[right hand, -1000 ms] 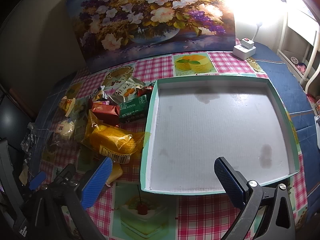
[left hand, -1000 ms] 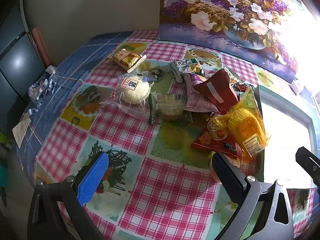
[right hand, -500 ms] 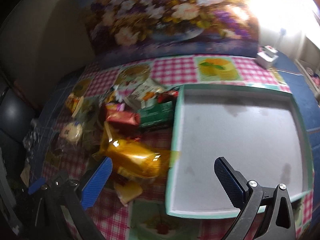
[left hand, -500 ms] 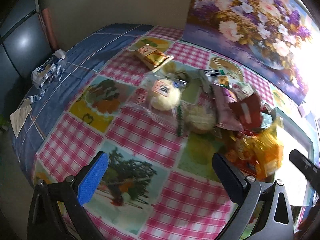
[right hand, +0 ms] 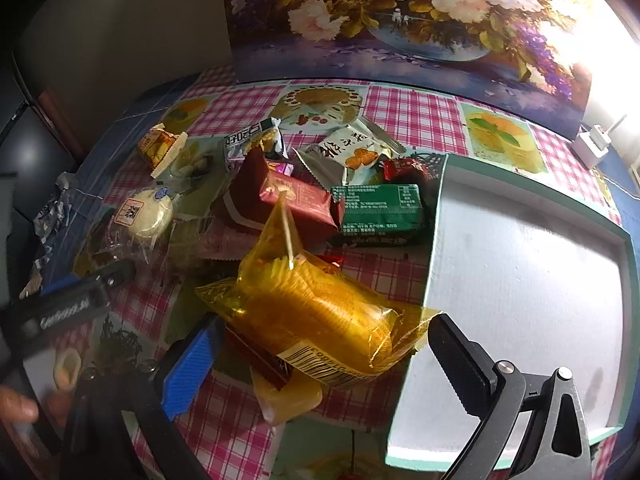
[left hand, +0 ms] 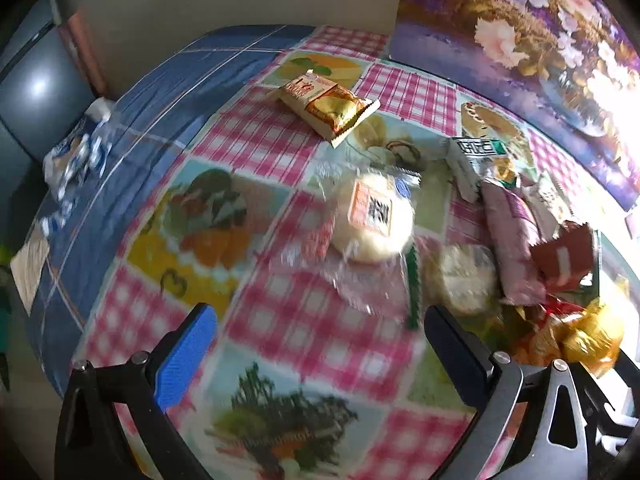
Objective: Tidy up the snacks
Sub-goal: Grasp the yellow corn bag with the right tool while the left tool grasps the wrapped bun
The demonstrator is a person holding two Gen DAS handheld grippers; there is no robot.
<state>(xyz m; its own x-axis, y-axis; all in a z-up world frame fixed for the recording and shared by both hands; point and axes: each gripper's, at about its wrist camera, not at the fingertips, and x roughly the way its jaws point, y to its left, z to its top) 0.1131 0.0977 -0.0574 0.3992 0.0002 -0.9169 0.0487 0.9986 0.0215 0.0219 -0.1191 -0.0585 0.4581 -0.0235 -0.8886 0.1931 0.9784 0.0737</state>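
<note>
Now both grippers sit closer to the snack pile than one second ago. The left gripper (left hand: 320, 354) has advanced toward the round white bun (left hand: 372, 222), which previously lay far ahead and now lies just beyond its spread, empty fingers, on the checkered tablecloth (left hand: 320, 312). The right gripper (right hand: 320, 360) has swung left, away from the tray (right hand: 520, 272); earlier it faced the tray floor, and now the yellow cellophane pack (right hand: 316, 316) lies between its open fingers, with no contact discernible. The pack's right tip overlaps the tray's left wall. Behind the pack lie a red packet (right hand: 296, 198) and a green packet (right hand: 378, 214), the latter just beside the tray. The left view is motion-blurred.
</note>
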